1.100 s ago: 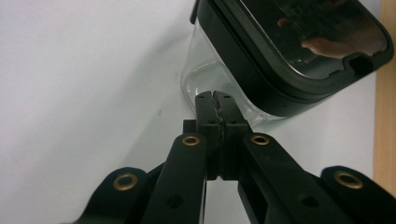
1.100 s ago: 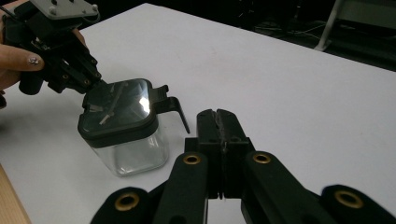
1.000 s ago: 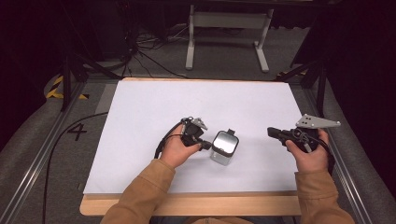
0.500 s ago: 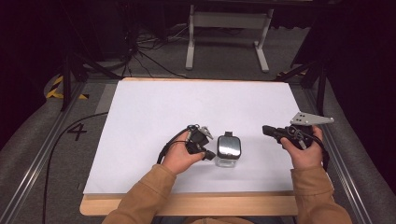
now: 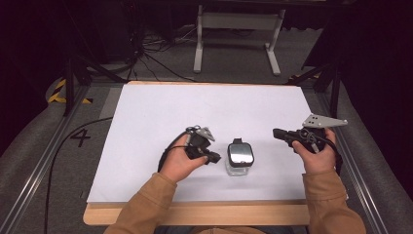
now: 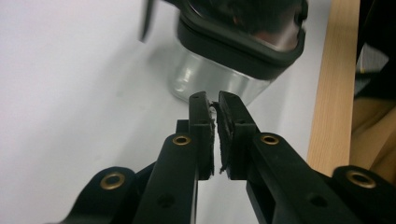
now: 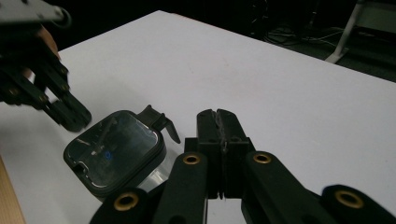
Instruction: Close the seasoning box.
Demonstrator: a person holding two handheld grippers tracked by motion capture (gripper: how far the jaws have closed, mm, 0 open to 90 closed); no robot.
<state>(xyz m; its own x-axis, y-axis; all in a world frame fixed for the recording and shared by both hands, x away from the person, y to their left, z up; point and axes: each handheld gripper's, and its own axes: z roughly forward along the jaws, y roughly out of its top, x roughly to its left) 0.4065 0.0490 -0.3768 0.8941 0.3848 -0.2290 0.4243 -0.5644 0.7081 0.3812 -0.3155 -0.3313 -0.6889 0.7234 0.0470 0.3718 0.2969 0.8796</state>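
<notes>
High view — left gripper (image 5: 214, 158) closed (empty) | beside jar (image 5: 240, 157) | right gripper (image 5: 276, 132) closed

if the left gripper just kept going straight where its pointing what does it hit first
Probably the clear jar with the dark lid. In the left gripper view the left gripper, jaws shut, aims at the glass body just below the lid, close ahead with bare white table between.

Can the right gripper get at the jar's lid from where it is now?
Probably yes. The table between the right gripper and the jar is bare, and the lid's top is uncovered. The left gripper sits close on the jar's far side, so it shouldn't block that approach.
</notes>
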